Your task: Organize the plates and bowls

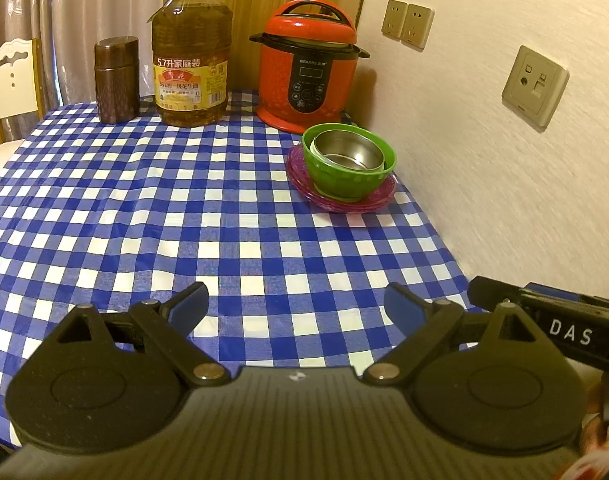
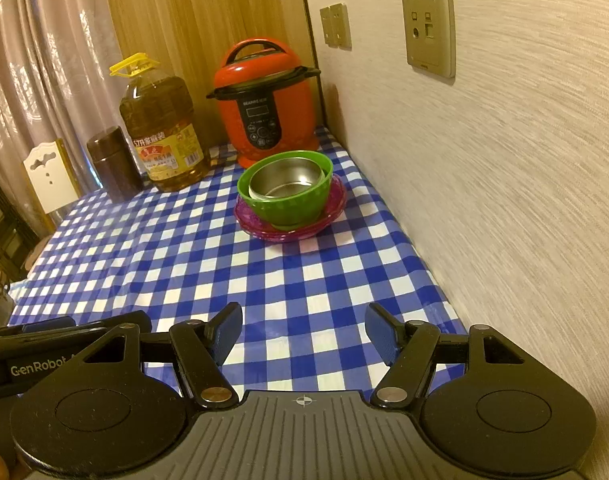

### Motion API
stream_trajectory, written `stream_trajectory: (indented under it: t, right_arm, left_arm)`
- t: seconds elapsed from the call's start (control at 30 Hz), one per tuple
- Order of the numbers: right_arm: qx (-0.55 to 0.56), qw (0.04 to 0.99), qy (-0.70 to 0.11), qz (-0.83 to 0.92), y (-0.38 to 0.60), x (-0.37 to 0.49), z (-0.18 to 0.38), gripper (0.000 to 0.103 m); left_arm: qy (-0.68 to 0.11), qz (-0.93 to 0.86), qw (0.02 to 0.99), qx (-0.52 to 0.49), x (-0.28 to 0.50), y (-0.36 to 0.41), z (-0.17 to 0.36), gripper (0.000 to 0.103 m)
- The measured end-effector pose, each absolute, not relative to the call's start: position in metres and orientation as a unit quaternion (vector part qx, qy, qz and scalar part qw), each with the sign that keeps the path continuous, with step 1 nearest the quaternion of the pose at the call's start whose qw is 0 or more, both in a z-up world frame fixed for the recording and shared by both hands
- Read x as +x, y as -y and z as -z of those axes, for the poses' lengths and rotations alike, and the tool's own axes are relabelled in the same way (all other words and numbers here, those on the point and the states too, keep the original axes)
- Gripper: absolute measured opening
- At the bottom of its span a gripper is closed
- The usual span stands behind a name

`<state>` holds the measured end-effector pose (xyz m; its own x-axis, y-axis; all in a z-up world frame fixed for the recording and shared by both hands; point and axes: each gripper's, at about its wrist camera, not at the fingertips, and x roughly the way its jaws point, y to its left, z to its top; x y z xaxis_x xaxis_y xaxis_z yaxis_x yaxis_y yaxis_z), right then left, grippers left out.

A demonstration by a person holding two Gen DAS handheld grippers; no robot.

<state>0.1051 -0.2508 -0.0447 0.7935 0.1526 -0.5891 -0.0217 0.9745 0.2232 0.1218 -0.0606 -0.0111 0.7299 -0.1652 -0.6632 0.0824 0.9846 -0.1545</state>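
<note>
Far right of table [image 1: 144, 220]: purple plates [image 1: 378, 199], stacked, beside the wall
On plates: green bowl [image 1: 344, 182] holding a steel bowl [image 1: 350, 152]
Behind stack: red cooker [image 1: 310, 68], oil jug [image 1: 190, 60], brown canister [image 1: 116, 80]
Left gripper [image 1: 296, 308]: near edge, fingers spread, empty
Right gripper [image 2: 304, 332]: near, spread apart, empty

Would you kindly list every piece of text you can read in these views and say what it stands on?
"5.7升家庭装": oil bottle label.
"BEAR", then blurred: red cooker panel.
"DAS": right gripper body, seen from the left wrist.
"GenRobot": left gripper body, seen from the right wrist.
Smaller label print and cooker buttons: unreadable.
</note>
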Motion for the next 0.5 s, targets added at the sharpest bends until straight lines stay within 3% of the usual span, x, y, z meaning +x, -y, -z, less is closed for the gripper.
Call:
stream_trajectory:
  t: [0.5]
  right_arm:
    - [0.103,0.941,-0.319,-0.046,0.2521,0.1050,0.0444,0.068]
  left_arm:
    - [-0.360,0.073,0.927,-0.079,0.1200,0.0554,0.0124,0.094]
